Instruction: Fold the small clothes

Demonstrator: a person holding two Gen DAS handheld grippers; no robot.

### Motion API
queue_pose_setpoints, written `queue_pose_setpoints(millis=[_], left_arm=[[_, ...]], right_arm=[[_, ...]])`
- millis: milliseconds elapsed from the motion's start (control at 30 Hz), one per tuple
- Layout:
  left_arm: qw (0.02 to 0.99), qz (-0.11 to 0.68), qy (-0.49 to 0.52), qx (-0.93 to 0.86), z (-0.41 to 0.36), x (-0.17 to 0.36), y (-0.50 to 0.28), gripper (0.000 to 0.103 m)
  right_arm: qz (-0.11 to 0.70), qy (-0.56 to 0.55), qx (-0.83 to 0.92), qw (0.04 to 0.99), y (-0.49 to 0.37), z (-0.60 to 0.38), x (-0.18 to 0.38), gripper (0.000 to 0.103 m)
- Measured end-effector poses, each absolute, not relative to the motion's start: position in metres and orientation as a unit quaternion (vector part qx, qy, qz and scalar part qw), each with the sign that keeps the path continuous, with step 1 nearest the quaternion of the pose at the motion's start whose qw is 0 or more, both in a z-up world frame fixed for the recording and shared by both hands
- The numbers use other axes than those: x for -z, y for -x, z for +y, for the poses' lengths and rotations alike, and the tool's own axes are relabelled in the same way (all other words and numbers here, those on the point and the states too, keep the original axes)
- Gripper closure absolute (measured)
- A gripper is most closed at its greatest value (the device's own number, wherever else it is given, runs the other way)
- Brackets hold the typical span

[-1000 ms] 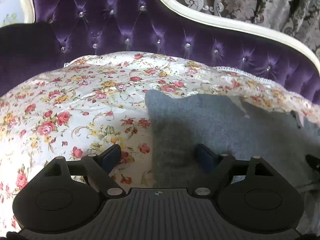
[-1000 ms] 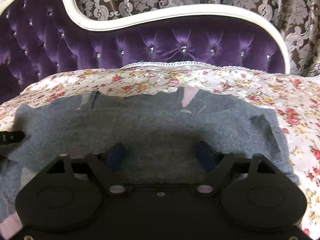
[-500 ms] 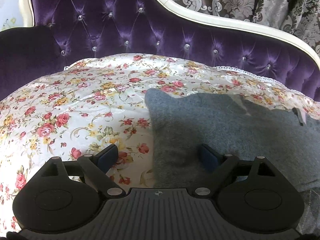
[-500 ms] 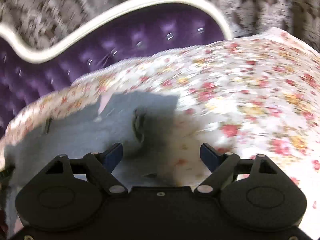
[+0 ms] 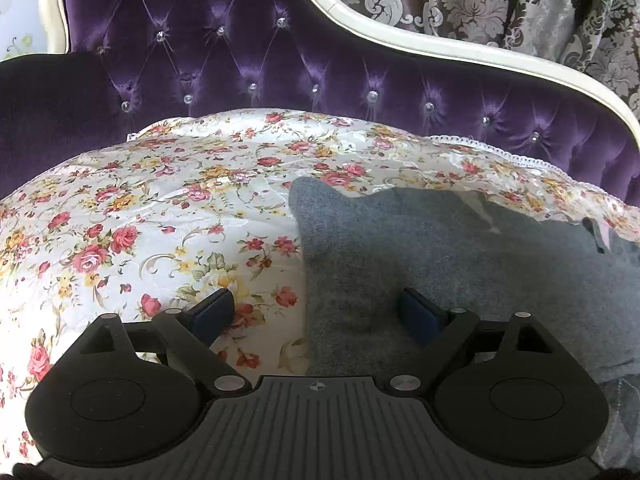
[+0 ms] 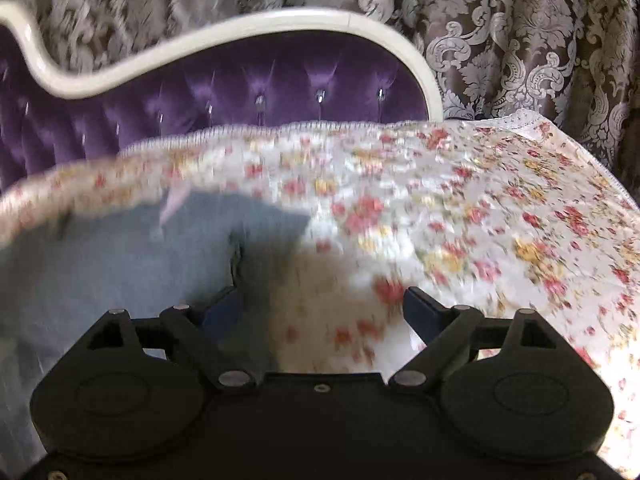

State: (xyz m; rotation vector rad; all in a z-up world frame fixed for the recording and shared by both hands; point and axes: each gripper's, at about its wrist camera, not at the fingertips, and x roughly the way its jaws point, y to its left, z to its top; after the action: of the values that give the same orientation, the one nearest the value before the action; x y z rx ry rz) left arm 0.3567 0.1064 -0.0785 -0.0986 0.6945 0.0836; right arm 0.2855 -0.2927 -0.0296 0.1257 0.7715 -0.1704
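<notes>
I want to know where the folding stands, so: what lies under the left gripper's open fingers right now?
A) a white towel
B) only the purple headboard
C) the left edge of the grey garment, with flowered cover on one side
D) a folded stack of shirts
C: the left gripper stands open astride the grey garment edge, one finger over the flowered cover.

home, prob a living rm: purple tufted sofa [image 5: 360,80] w/ cream trim, floral cover [image 5: 160,208], patterned curtain [image 6: 520,40] behind.
</notes>
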Motion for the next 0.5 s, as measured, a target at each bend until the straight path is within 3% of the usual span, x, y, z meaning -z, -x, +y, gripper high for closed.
queue_pose_setpoints(millis=[233,267,300,500], left_arm=[[0.938,0.340,0.048,-0.041,0.106,0.079,-0.357,0.013],[0.938,0.340,0.048,-0.042,0.106,0.079,-0.357,0.012],[0.938,0.339,0.049,-0.042,0.106,0.079,-0.357,0.012],[0.937,0.342,0.056,-0.034,0.107,0.079,-0.360,0.003]], right_arm=[[0.429,-0.062,0.121,0.893,-0.354,-0.301,0.061,0.014],[0.443,-0.048,0.129,0.886,-0.359,-0.301,0.070,0.012],[0.436,-0.042,0.133,0.889,-0.357,-0.303,0.073,0.004],[0.429,-0.063,0.132,0.891,-0.348,-0.315,0.066,0.002]])
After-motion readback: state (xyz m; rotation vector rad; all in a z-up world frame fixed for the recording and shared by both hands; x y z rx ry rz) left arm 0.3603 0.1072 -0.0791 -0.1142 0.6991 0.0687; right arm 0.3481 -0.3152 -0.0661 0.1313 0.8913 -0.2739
